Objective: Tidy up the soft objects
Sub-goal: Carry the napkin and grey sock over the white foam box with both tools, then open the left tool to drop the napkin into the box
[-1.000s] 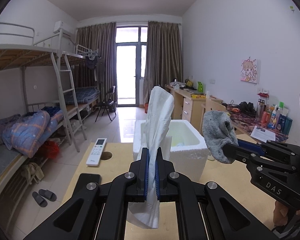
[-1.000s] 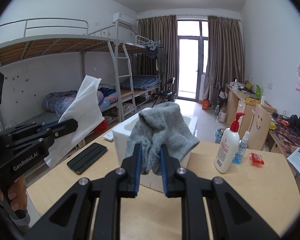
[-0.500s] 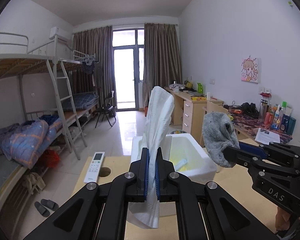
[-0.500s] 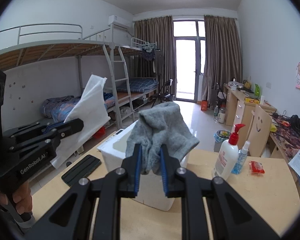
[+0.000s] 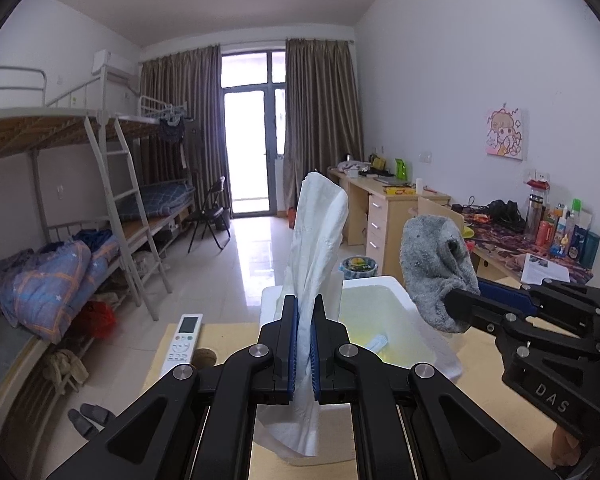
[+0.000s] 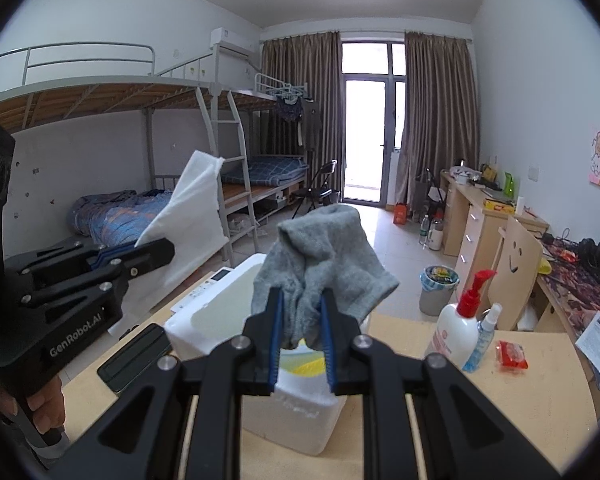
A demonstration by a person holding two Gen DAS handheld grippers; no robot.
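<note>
Dorm desk (image 6: pixel 520 392), left tool (image 5: pixel 306 344) clenching white tissue (image 5: pixel 316 240) (upright); right tool (image 6: pixel 300 330) gripping grey sock (image 6: pixel 324 256)

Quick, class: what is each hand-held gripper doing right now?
Left hand-held gripper: closed on the white cloth.
Right hand-held gripper: closed on the grey sock.

White walls and a tiled floor (image 5: pixel 256 256) are seen; bunk beds (image 6: pixel 148 92) at 9 o'clock, curtained glass door (image 6: pixel 366 136) at 12, desks (image 5: pixel 384 204) at 3.
</note>
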